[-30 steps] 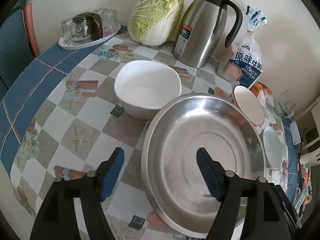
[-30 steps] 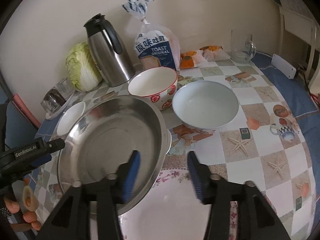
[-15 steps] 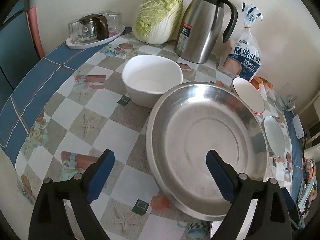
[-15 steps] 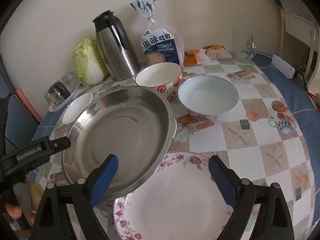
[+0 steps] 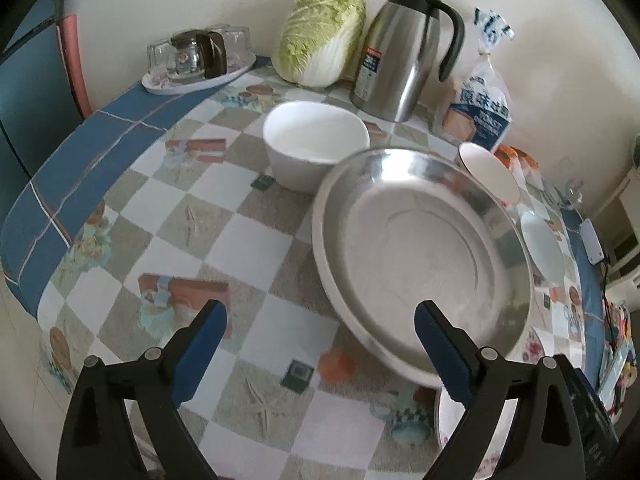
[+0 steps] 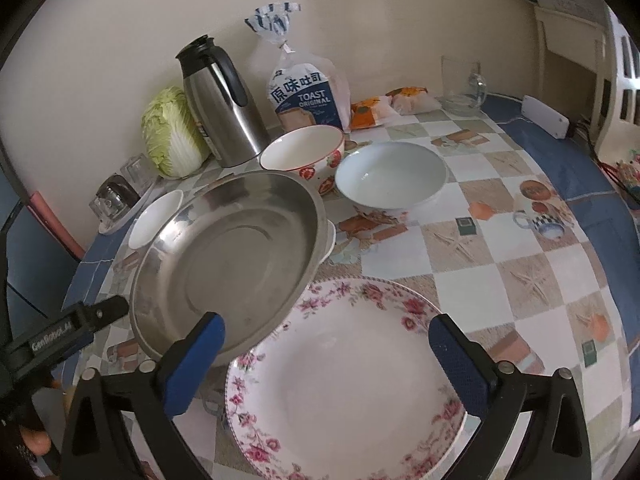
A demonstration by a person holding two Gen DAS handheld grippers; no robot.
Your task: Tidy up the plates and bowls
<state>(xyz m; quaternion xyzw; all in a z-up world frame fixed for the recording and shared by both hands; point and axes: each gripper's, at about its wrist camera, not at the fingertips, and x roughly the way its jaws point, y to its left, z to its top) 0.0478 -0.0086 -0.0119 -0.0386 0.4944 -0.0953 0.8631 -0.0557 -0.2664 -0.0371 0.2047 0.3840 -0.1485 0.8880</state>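
Round steel basin (image 6: 232, 256) rests overlapping floral-rimmed white plate (image 6: 344, 384) near bench front edge; left tool (image 5: 316, 344) gaping, empty; right tool (image 6: 326, 354) jaws opening, nothing gripped.

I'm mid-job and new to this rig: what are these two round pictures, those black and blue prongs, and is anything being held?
Each picture comes from a fisheye camera on a hand-held two-finger tool, looking along its blue-padded fingers. The left tool is open and holds nothing; the right tool is opening, also with nothing gripped. On the checked tablecloth a wide steel basin leans on a flower-rimmed white plate. Behind stand a plain white bowl, a red-patterned bowl and a pale bowl.
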